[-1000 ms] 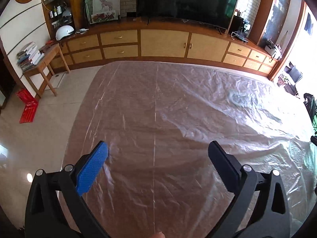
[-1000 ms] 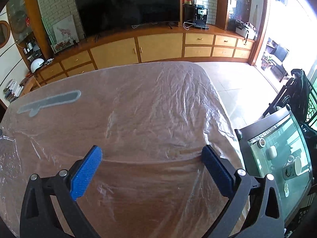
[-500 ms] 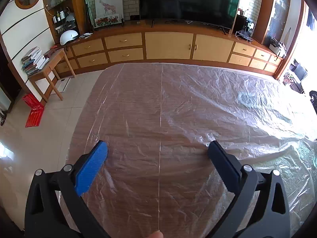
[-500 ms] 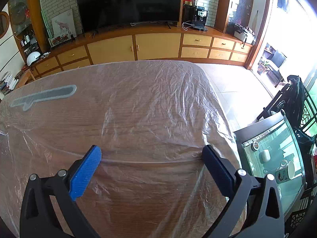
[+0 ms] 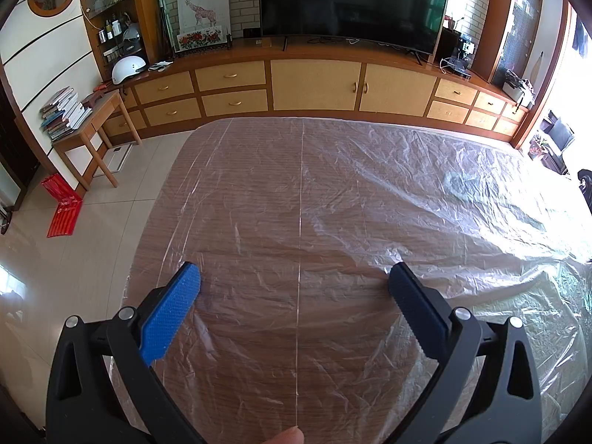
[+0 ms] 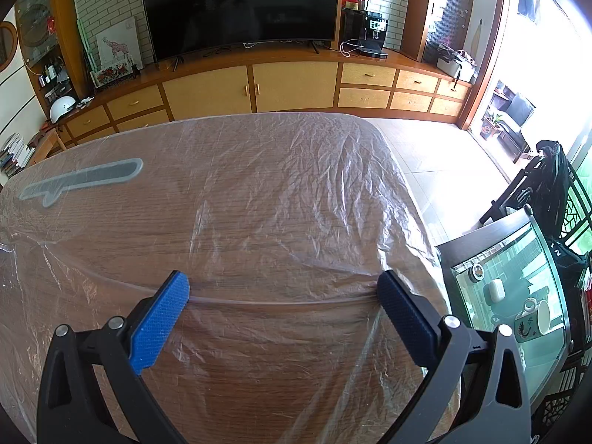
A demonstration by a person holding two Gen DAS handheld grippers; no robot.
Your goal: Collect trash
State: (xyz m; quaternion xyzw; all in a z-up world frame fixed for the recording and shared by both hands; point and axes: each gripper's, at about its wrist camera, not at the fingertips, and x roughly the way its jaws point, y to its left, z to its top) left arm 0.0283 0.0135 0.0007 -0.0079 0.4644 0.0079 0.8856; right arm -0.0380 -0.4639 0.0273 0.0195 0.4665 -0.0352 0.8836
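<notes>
Left tool [image 5: 294,277] and right tool [image 6: 283,288] spread above plastic sheet [image 5: 333,203]

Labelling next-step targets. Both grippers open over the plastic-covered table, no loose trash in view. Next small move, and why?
Probably lower the right gripper onto the raised fold in the plastic sheet between its fingers and close. Both grippers are open and empty, the left gripper over flatter film, and the table shows only the sheet.
</notes>
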